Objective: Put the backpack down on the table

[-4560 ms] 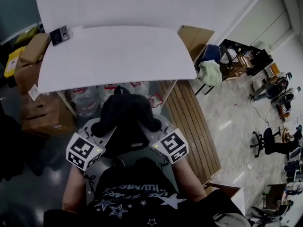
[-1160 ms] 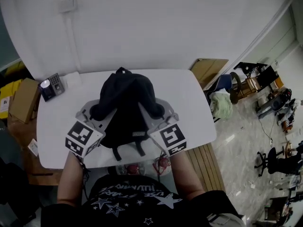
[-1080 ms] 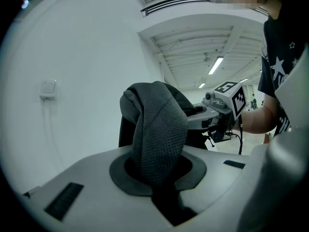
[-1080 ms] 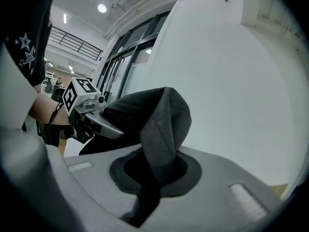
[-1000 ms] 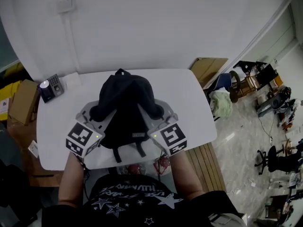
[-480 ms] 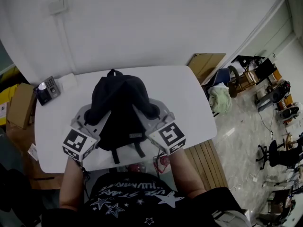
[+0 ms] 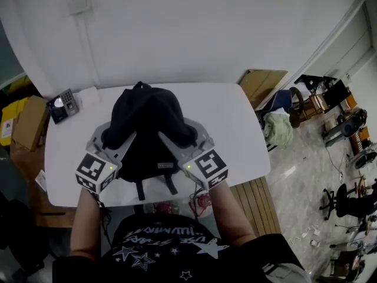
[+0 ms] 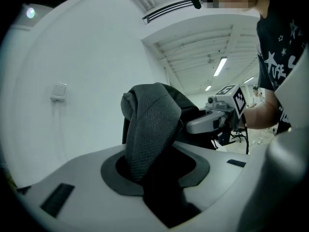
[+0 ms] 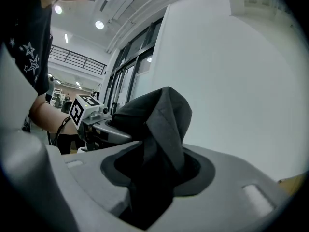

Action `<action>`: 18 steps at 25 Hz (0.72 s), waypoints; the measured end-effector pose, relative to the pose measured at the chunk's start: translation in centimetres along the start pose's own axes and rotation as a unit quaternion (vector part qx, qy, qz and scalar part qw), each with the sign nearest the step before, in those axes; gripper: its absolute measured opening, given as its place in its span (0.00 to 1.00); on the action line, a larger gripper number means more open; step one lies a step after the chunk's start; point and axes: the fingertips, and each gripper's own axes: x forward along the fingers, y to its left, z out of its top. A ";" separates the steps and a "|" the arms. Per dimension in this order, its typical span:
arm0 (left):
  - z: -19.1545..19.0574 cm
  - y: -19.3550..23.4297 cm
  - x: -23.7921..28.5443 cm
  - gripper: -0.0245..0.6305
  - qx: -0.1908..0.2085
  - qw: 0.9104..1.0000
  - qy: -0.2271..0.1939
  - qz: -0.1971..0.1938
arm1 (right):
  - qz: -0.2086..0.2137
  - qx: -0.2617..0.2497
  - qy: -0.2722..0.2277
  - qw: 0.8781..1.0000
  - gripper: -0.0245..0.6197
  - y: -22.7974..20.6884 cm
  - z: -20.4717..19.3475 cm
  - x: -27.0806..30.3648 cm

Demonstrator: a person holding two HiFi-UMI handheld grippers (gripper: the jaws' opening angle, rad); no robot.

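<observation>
A black backpack [image 7: 147, 119] stands on the white table [image 7: 235, 128], its webbing tails hanging over the near edge. My left gripper [image 7: 121, 139] is at its left side and my right gripper [image 7: 175, 141] at its right side. In the left gripper view a grey mesh shoulder strap [image 8: 149, 129] lies loosely in the gap of my left gripper [image 8: 154, 173], whose jaws are opening. In the right gripper view a fold of black fabric [image 9: 161, 124] sits in the wide gap of my right gripper [image 9: 157, 178], also opening. Neither pair of pads visibly presses on the cloth.
A small black keypad device [image 7: 62, 105] lies at the table's far left corner, with cardboard boxes [image 7: 26, 122] on the floor beside it. A white wall with a socket [image 7: 79, 3] is behind the table. A chair draped with cloth [image 7: 277, 128] stands at the right.
Several seconds ago the backpack hung in front of the table's near edge; now it rests on the tabletop. In the last second both hands stayed put at its sides.
</observation>
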 end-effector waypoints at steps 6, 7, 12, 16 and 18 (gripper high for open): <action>0.3 0.8 -1.2 0.50 -0.040 0.996 -0.024 0.069 | -0.010 0.023 -0.012 1.000 0.49 -0.6 -0.6 -1.7; 0.3 0.8 -1.5 0.52 -0.038 0.996 -0.024 0.082 | -0.012 0.026 -0.010 1.000 0.50 -0.8 -0.8 -2.1; 1.4 0.9 -3.8 0.56 -0.027 0.988 -0.042 0.145 | -0.029 0.038 -0.009 0.999 0.52 -1.6 -1.7 -4.7; 1.5 0.0 -5.3 0.56 -0.024 0.984 -0.033 0.174 | -0.015 0.051 -0.019 0.998 0.52 -1.0 -2.0 -7.2; 1.3 -0.6 -6.1 0.56 -0.023 0.979 -0.026 0.199 | -0.002 0.041 -0.022 0.999 0.52 -0.2 -2.2 -8.3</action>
